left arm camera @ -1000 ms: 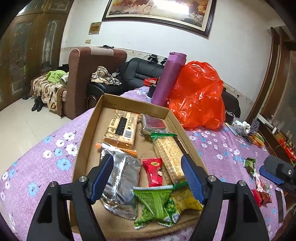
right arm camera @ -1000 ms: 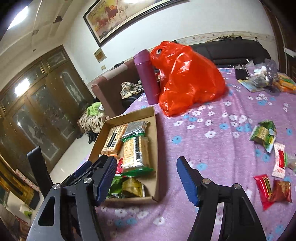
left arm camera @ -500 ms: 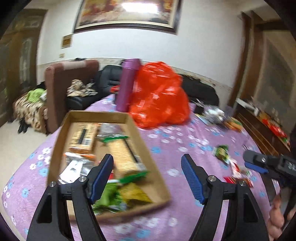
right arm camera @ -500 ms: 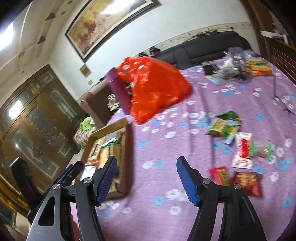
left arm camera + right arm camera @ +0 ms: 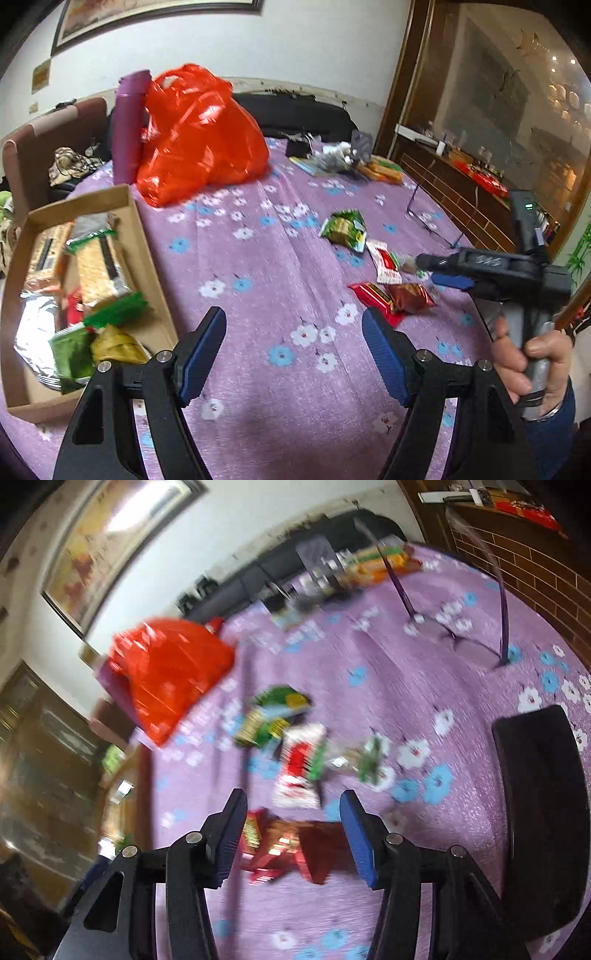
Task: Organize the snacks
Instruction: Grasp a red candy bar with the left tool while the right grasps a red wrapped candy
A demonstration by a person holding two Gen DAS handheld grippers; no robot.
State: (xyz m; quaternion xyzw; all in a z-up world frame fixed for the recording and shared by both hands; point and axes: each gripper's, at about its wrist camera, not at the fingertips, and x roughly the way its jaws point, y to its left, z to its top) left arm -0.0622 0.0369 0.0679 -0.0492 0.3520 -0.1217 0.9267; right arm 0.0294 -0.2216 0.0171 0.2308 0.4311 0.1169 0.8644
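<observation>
A cardboard tray (image 5: 146,251) holding several snack packets sits at the left of the purple flowered cloth. Loose on the cloth lie a green packet (image 5: 343,230), a white-and-red packet (image 5: 384,260), a red packet (image 5: 371,295) and a dark red packet (image 5: 410,295). My left gripper (image 5: 293,343) hangs open over bare cloth, left of these. My right gripper (image 5: 293,825), held by a hand (image 5: 532,350), hovers low over the red packet (image 5: 255,834) and the dark red packet (image 5: 317,849). Its jaws are closing, with both packets in the gap and the pads clear of them.
An orange-red plastic bag (image 5: 199,136) and a purple bottle (image 5: 129,125) stand behind the tray. Eyeglasses (image 5: 454,627) lie on the cloth farther back, and more packets (image 5: 380,170) sit at the far edge. A black curved object (image 5: 543,812) fills the right wrist view's right side.
Both views have swung right, from the tray to the loose snacks. My right gripper has dropped close over the two red packets and its jaws have narrowed. The left jaws keep their width.
</observation>
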